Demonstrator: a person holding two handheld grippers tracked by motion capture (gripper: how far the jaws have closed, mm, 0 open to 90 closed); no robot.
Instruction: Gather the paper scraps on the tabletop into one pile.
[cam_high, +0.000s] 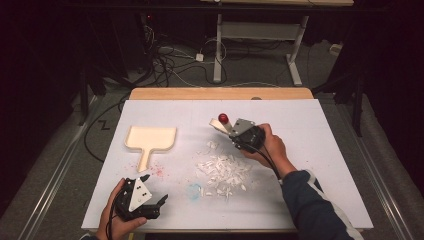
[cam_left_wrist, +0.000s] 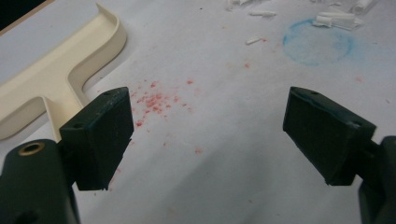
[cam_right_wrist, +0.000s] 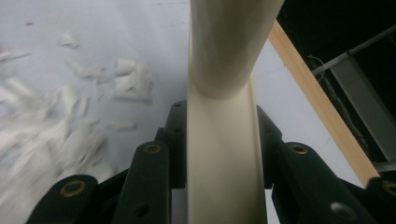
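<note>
My right gripper (cam_high: 233, 131) is right of the table's middle, shut on the cream handle of a tool (cam_high: 220, 125) with a red knob (cam_high: 223, 118) at its far end. In the right gripper view that handle (cam_right_wrist: 219, 154) runs up between the jaws of the right gripper (cam_right_wrist: 219, 140) and widens into a round cream part. A pile of white paper scraps (cam_high: 222, 170) (cam_right_wrist: 70, 130) lies just in front of it. A cream dustpan (cam_high: 150, 137) (cam_left_wrist: 51, 79) rests at the left. My left gripper (cam_high: 156, 189) (cam_left_wrist: 205, 135) stands open near the front left edge, with nothing between its jaws.
The table wears a white sheet (cam_high: 310, 145), and a wooden edge (cam_high: 220, 93) (cam_right_wrist: 317, 102) shows at the far side. Red specks (cam_high: 157, 171) (cam_left_wrist: 154, 100) and a blue ring mark (cam_high: 194, 190) (cam_left_wrist: 317, 42) stain the sheet. Cables and a desk frame (cam_high: 255, 45) lie on the floor beyond.
</note>
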